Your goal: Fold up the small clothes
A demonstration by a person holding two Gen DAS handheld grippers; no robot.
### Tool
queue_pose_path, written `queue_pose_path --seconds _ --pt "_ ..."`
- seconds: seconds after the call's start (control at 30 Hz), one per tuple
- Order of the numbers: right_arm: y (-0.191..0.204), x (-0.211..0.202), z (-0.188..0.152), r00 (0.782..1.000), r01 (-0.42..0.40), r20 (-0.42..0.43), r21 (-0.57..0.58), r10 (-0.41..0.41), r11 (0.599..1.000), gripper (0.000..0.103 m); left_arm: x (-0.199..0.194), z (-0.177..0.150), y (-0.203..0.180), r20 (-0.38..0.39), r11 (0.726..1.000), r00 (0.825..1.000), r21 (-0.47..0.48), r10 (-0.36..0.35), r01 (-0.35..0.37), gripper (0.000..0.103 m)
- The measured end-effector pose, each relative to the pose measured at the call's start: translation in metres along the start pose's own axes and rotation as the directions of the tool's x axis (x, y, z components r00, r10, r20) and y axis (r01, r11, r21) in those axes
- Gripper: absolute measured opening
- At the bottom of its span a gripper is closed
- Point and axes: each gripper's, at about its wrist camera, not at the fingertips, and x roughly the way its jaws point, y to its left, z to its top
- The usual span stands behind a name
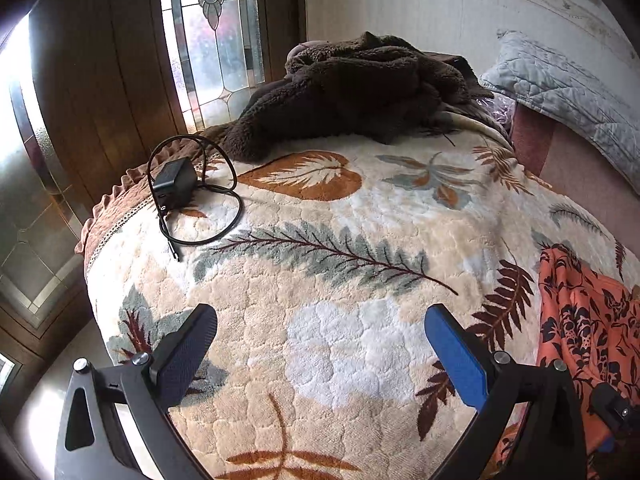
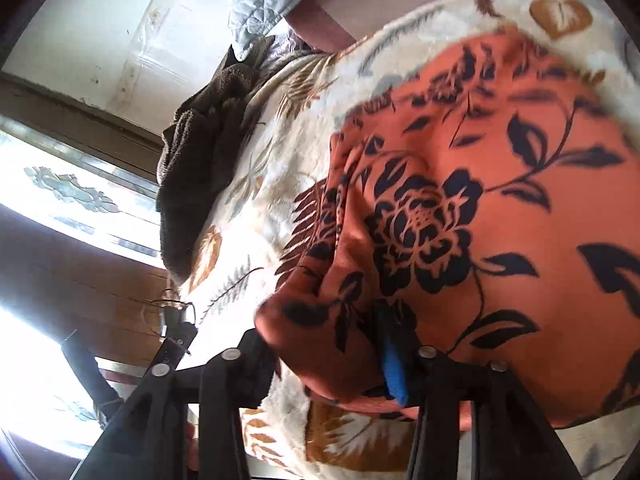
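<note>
Orange cloth (image 2: pixel 500 208) with a black flower print lies on the leaf-patterned blanket (image 1: pixel 320 280), at the right side of the bed in the left wrist view. The right gripper (image 2: pixel 332 360) is closed on a bunched edge of this cloth, and the fabric covers most of its fingers; only a strip of the blue pad (image 2: pixel 394 380) shows. The left gripper (image 1: pixel 320 352) hangs over bare blanket near the front edge, its jaws wide apart and holding nothing, well apart from the cloth. Far on the left a black charger (image 1: pixel 174 184) with its looped cable lies on the blanket. Behind it, a brown fleece (image 1: pixel 352 88) is heaped at the far end. A grey quilted pillow (image 1: pixel 560 92) leans on the far right.
</note>
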Motion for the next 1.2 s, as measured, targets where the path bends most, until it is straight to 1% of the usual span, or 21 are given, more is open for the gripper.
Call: queue_pose_path --seconds 0.07,0.13,0.2,0.27,0.33,0.37,0.4,0.43,0.5,0.53,0.6,0.63,0.67,0.73,0.83,0.87,0.93,1.0,1.07,1.1,1.2 --pt "-0.004 -0.018 -0.006 0.992 -0.127 0.020 -0.012 0.127 0.992 0.066 -0.006 0.000 -0.006 0.019 1.000 0.999 0.011 -0.028 0.028 0.103" --pt "-0.011 -0.044 0.002 0.975 -0.221 0.024 -0.022 0.221 0.975 0.067 -0.016 0.001 -0.014 0.048 0.996 0.995 0.021 -0.091 0.090 0.103" --pt "-0.017 -0.084 0.008 0.977 -0.165 0.120 -0.086 0.175 0.983 0.067 -0.029 -0.001 -0.026 0.075 0.981 0.979 0.046 -0.189 0.186 0.103" --pt "-0.033 -0.121 0.010 0.972 -0.097 0.199 -0.121 0.120 0.988 0.067 -0.039 -0.005 -0.044 0.072 0.953 0.953 0.092 -0.294 0.287 0.103" --pt "-0.050 -0.146 0.008 0.968 0.014 0.249 -0.119 0.016 0.993 0.060 -0.048 -0.012 -0.064 0.071 0.927 0.931 0.145 -0.359 0.347 0.103" --pt "-0.060 -0.155 0.007 0.966 0.033 0.259 -0.114 -0.003 0.993 0.054 -0.054 -0.015 -0.074 0.081 0.921 0.927 0.172 -0.367 0.350 0.103" --pt "-0.070 -0.162 0.006 0.965 0.051 0.262 -0.107 -0.021 0.993 0.040 -0.058 -0.019 -0.083 0.093 0.918 0.926 0.198 -0.367 0.344 0.103" --pt "-0.076 -0.164 0.005 0.962 0.079 0.268 -0.098 -0.050 0.992 0.037 -0.059 -0.023 -0.092 0.096 0.917 0.929 0.222 -0.358 0.331 0.103" --pt "-0.089 -0.163 0.003 0.961 0.097 0.268 -0.087 -0.071 0.991 0.036 -0.050 -0.031 -0.109 0.055 0.922 0.949 0.260 -0.310 0.286 0.103" --pt "-0.090 -0.157 0.002 0.965 0.104 0.252 -0.094 -0.077 0.990 0.035 -0.040 -0.037 -0.116 0.017 0.924 0.962 0.284 -0.272 0.256 0.103" --pt "-0.093 -0.123 0.000 0.977 0.161 0.162 -0.123 -0.140 0.979 0.034 -0.011 -0.057 -0.129 -0.074 0.919 0.991 0.371 -0.113 0.132 0.103" --pt "-0.095 -0.103 -0.005 0.975 0.208 0.106 -0.154 -0.194 0.966 0.035 0.002 -0.065 -0.130 -0.118 0.913 0.991 0.393 -0.067 0.109 0.103" --pt "-0.094 -0.094 -0.011 0.966 0.253 0.105 -0.204 -0.236 0.946 0.035 0.005 -0.065 -0.123 -0.136 0.923 0.986 0.356 -0.100 0.143 0.103" --pt "-0.088 -0.099 -0.013 0.962 0.266 0.125 -0.250 -0.242 0.931 0.034 -0.001 -0.056 -0.108 -0.152 0.928 0.973 0.304 -0.175 0.215 0.102" --pt "-0.090 -0.120 0.008 0.984 0.166 0.092 -0.210 -0.150 0.963 0.037 -0.011 -0.043 -0.091 -0.144 0.930 0.959 0.245 -0.246 0.275 0.102" --pt "-0.090 -0.129 0.014 0.983 0.160 0.122 -0.205 -0.137 0.966 0.040 -0.015 -0.036 -0.084 -0.130 0.929 0.949 0.203 -0.287 0.309 0.102" --pt "-0.096 -0.143 0.027 0.977 0.150 0.178 -0.180 -0.118 0.972 0.086 -0.020 -0.021 -0.079 -0.108 0.921 0.928 0.125 -0.357 0.369 0.102" --pt "-0.110 -0.147 0.039 0.981 0.098 0.179 -0.134 -0.073 0.986 0.088 -0.015 -0.010 -0.082 -0.139 0.904 0.902 0.075 -0.408 0.420 0.102" --pt "-0.129 -0.140 0.051 0.988 0.059 0.146 -0.062 -0.049 0.996 0.088 0.000 -0.004 -0.097 -0.232 0.882 0.866 0.061 -0.443 0.467 0.102" --pt "-0.138 -0.133 0.058 0.990 0.033 0.134 -0.017 -0.031 0.999 0.088 0.011 -0.002 -0.105 -0.301 0.868 0.836 0.048 -0.459 0.494 0.102" --pt "-0.167 -0.111 0.071 0.993 -0.063 0.101 0.104 0.053 0.993 0.088 0.043 -0.010 -0.126 -0.488 0.831 0.713 -0.050 -0.504 0.553 0.102"
